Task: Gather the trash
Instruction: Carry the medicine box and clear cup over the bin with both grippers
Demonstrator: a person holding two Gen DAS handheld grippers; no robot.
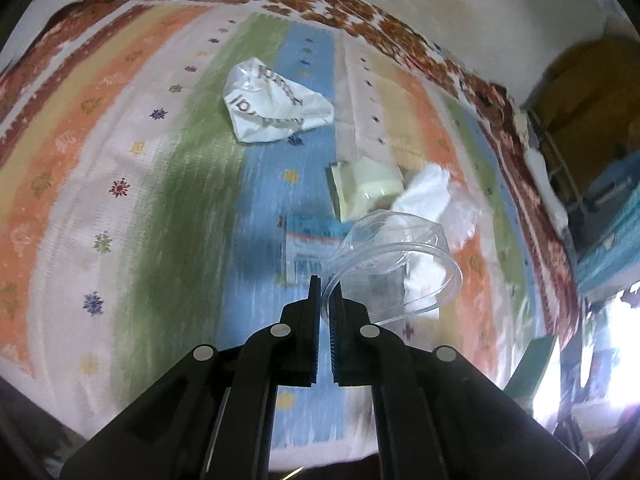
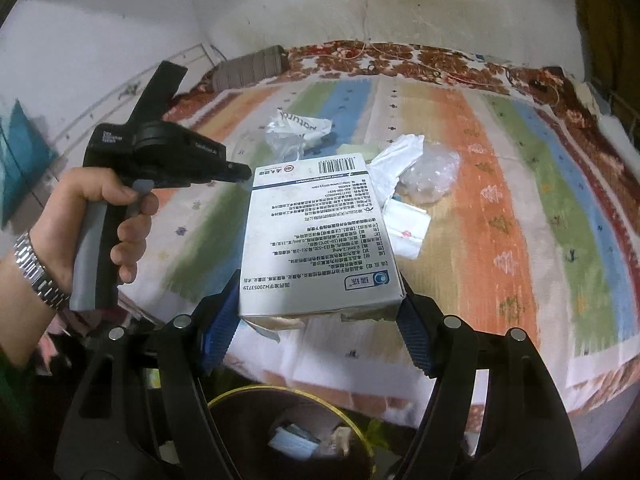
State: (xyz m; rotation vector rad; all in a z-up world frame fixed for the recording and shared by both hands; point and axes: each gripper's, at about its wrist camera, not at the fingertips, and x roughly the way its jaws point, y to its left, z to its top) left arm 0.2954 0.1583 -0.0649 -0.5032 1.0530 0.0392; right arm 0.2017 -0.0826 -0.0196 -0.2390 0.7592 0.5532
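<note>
My left gripper (image 1: pixel 325 300) is shut on the rim of a clear plastic cup (image 1: pixel 394 264), held above the striped bedspread. My right gripper (image 2: pixel 318 312) is shut on a white medicine box (image 2: pixel 316 236) with printed text and a barcode, held above a dark trash bin (image 2: pixel 280 428) at the bed's front edge. On the bed lie a crumpled white plastic bag (image 1: pixel 276 104), a pale yellow packet (image 1: pixel 366 190), crumpled white tissue (image 1: pixel 432 196) and a small blue-and-white carton (image 1: pixel 310 240). The left gripper's body (image 2: pixel 160 156), held by a hand, shows in the right wrist view.
The striped bedspread (image 1: pixel 120 184) has a brown floral border against a stained white wall (image 2: pixel 440 12). A grey pillow (image 2: pixel 250 66) lies at the far side. The bin holds some discarded items. Shelving and clutter (image 1: pixel 600 208) stand to the right of the bed.
</note>
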